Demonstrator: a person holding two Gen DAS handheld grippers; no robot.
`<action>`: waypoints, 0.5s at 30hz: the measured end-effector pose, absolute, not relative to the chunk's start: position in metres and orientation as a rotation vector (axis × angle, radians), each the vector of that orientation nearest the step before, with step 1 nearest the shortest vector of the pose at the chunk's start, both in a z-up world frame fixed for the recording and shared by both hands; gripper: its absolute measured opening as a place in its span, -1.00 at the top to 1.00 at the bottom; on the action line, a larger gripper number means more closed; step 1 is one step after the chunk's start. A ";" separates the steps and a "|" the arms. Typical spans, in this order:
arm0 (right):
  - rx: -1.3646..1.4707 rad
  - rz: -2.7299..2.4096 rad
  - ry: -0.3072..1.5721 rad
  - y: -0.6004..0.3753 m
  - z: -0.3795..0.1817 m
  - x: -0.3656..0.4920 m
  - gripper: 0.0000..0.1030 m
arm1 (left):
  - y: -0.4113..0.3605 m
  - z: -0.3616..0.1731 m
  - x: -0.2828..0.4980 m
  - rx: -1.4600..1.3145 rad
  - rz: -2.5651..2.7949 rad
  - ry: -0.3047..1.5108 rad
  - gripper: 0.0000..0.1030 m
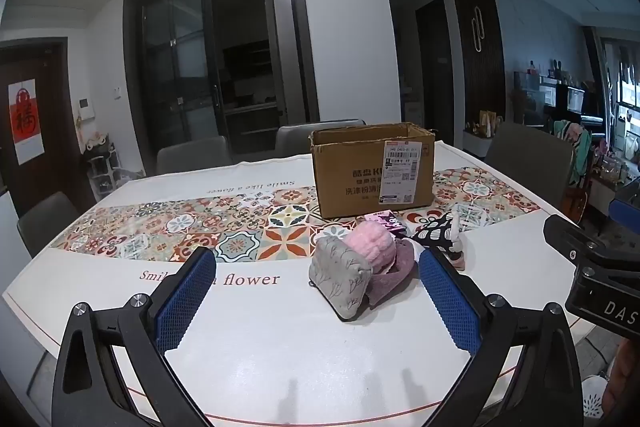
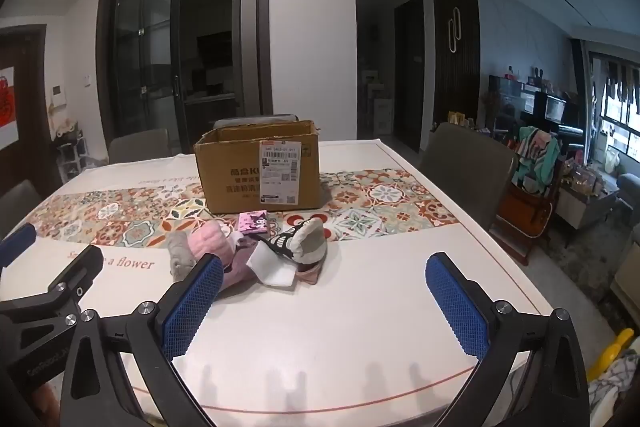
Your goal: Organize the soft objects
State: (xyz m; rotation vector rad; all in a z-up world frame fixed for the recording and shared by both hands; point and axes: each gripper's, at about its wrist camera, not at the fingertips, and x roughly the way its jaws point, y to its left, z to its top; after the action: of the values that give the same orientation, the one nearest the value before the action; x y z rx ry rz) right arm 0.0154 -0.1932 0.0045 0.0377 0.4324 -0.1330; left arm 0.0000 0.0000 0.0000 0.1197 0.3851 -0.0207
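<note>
**Two open tongs, one pile, nothing gripped yet**

Both tongs hang wide open over the bare near part of the table point(image 1: 280, 339), and neither holds anything. The left tongs point(image 1: 316, 303) point at the left side of the pile; the right tongs point(image 2: 324, 303) see it ahead and to their left.

Left to right in the left view, the pile runs: a grey pouch point(image 1: 340, 277) just ahead of the left tongs' right pad, a pink fluffy piece point(image 1: 370, 241) leaning on it, a mauve piece point(image 1: 400, 267) under that, then a black-and-white patterned piece point(image 1: 434, 235). A small pink card point(image 2: 254, 223) lies just beyond the pile.

As I judge it, the step in hand is the first pick. The pouch stands clear at the edge, so the left tongs could straddle it from above and close on its middle. Pieces lean on each other; a low or sideways approach may drag neighbours along. Taking the two ends separately keeps the tongs apart.

Beyond the pile stands the box point(image 1: 372, 171), flaps open. Its inside is hidden from both views, so its contents cannot be told.
</note>
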 end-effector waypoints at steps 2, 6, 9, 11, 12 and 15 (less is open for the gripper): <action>0.035 -0.134 0.430 -0.193 0.004 0.015 -1.00 | 0.000 0.000 0.000 0.118 -0.025 0.381 -1.00; 0.035 -0.134 0.427 -0.192 0.005 0.015 -1.00 | 0.000 0.000 0.001 0.115 -0.025 0.380 -1.00; 0.035 -0.134 0.427 -0.192 0.005 0.014 -1.00 | -0.002 0.006 -0.003 0.117 -0.028 0.377 -1.00; 0.036 -0.134 0.425 -0.192 0.005 0.014 -1.00 | -0.002 0.007 -0.003 0.116 -0.025 0.375 -1.00; 0.035 -0.134 0.425 -0.192 0.005 0.014 -1.00 | -0.002 0.008 -0.003 0.116 -0.024 0.376 -1.00; 0.035 -0.132 0.424 -0.192 0.005 0.013 -1.00 | 0.001 0.005 -0.005 0.110 -0.021 0.369 -1.00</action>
State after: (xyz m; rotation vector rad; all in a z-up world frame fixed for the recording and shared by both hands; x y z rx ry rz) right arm 0.0133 -0.1918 0.0051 0.0348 0.4242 -0.1324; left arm -0.0052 0.0008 0.0045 0.1101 0.3688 -0.0207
